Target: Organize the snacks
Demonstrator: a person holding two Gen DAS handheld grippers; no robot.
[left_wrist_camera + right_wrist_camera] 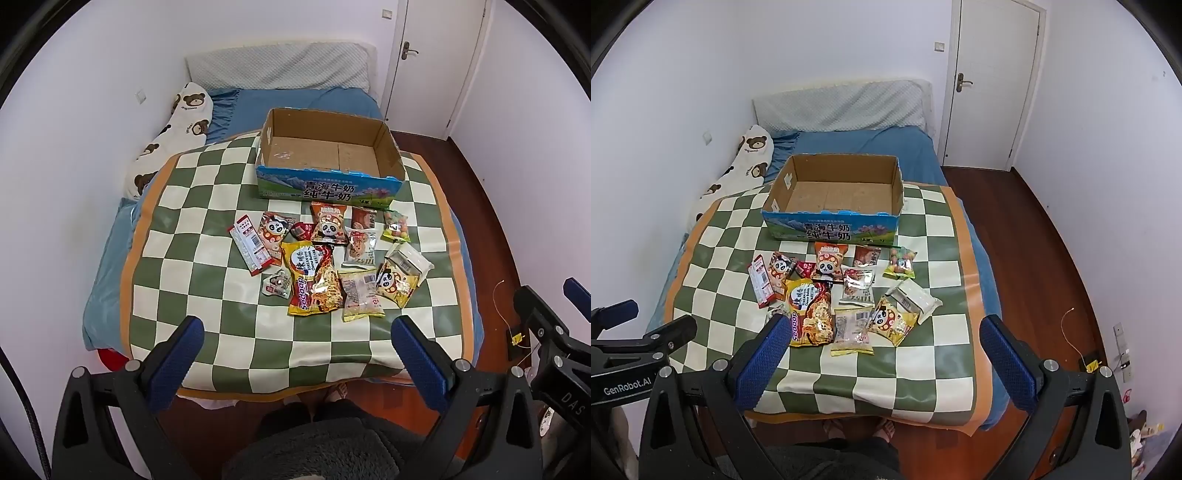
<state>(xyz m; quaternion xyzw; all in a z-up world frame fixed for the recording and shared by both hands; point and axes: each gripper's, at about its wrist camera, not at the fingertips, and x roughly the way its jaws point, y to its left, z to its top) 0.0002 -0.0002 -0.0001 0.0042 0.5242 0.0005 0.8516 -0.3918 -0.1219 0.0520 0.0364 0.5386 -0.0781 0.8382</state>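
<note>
Your left gripper (297, 345) hangs above the near edge of the checkered mat (192, 221), jaws spread as wide as they go and nothing between the blue pads (421, 354); your right gripper (882, 345) does the same just beside it, equally wide and equally empty. Both tilt steeply down toward the bed, well short of any packet. Ahead of the fingers lies the loose heap of snacks, nearest being the yellow Sedaap noodle packet (312, 280), a pale yellow packet (360, 295) beside it, and a yellow panda-print bag (397, 286) partly overlapped by a clear-wrapped white pack (410, 260). Further out sit a red stick-shaped box (251, 247), an orange panda bag (328, 225) and a small bag of coloured candies (396, 227). Beyond them stands the open milk carton box (325, 188), empty, its printed front wall facing you and almost touching the far row of snacks. You appear to be at the very start: nothing is packed yet. The next move probably calls for choosing one packet at the pile's edge, lowering one gripper over it, and closing across its narrow side. The film wrappers look slippery and overlap, so take a free-lying one first or you may drag its neighbours along.
</note>
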